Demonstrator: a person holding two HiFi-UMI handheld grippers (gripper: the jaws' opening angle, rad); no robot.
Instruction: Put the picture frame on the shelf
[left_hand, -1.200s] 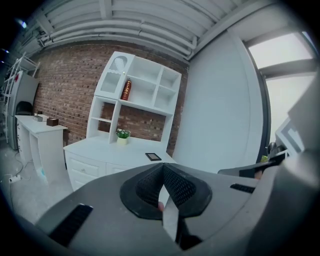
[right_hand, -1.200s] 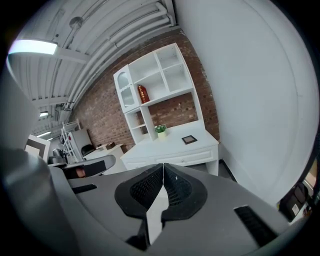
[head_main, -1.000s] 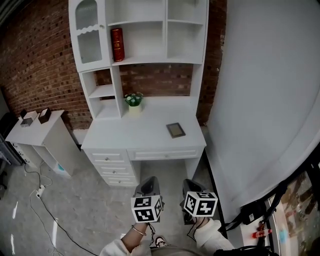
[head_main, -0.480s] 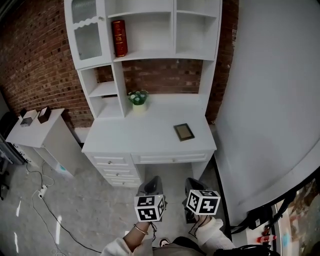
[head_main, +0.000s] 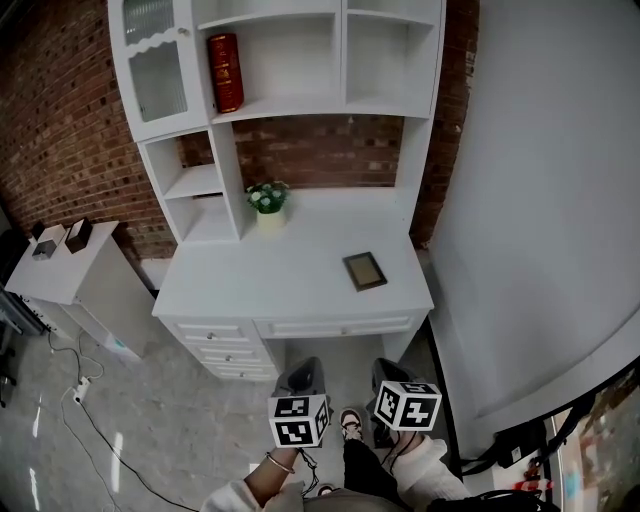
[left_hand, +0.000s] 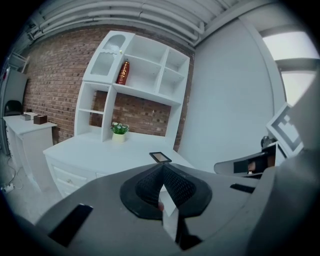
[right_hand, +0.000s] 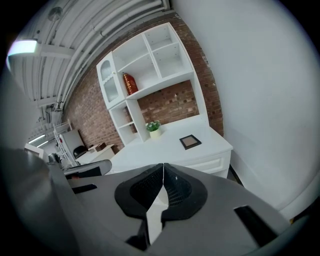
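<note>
A small dark picture frame (head_main: 365, 270) lies flat on the right part of the white desk (head_main: 250, 290); it also shows in the left gripper view (left_hand: 160, 157) and the right gripper view (right_hand: 190, 141). Above the desk rises a white shelf unit (head_main: 290, 60) with open compartments. My left gripper (head_main: 300, 377) and right gripper (head_main: 388, 378) hang side by side below the desk's front edge, well short of the frame. Both have their jaws pressed together with nothing between them.
A red book (head_main: 225, 72) stands on the upper shelf and a small potted plant (head_main: 267, 203) sits at the desk's back. A low white cabinet (head_main: 60, 270) with small boxes stands left. A grey wall (head_main: 540, 200) runs along the right; a cable (head_main: 85, 400) lies on the floor.
The desk and shelf have grown larger and shifted down in the head view as I came closer. Both grippers keep the same places, shut.
</note>
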